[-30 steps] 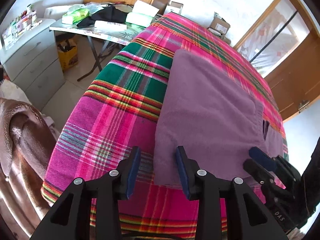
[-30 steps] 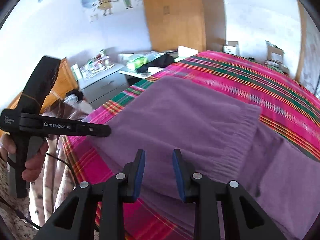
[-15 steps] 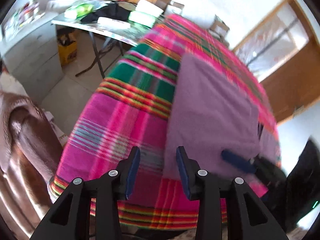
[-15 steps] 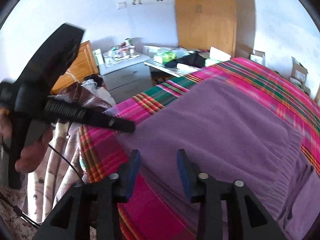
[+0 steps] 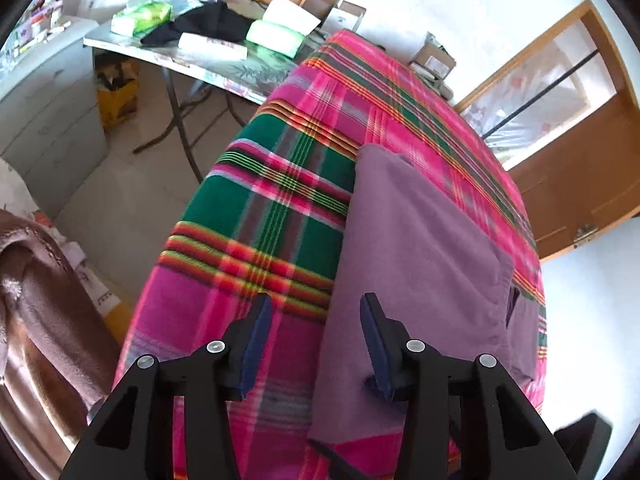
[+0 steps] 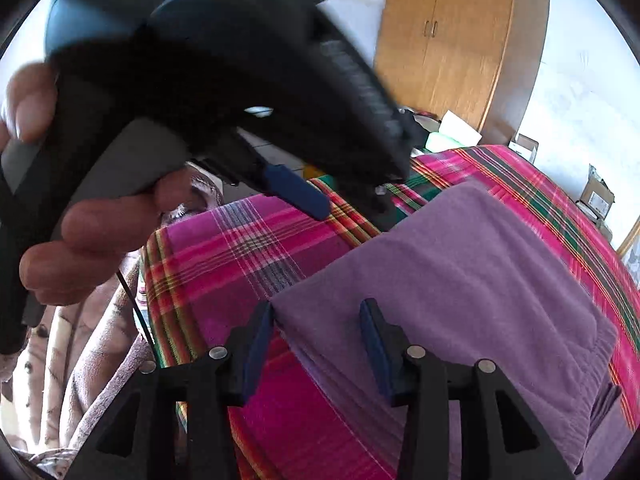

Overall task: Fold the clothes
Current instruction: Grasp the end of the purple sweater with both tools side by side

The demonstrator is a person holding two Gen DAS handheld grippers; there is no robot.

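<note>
Both tongs, left (image 5: 316, 340) and right (image 6: 317, 344), gape empty over the purple garment (image 6: 460, 280) (left hand (image 6: 72, 216) gripping its handle).

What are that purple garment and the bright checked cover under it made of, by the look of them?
The purple garment looks like soft fleece or brushed knit: matte, fuzzy surface, gathered band at one edge. The plaid blanket looks like woven cloth, perhaps wool or acrylic: its stripes run as threads and it has no sheen. Neither can be told for certain.
</note>
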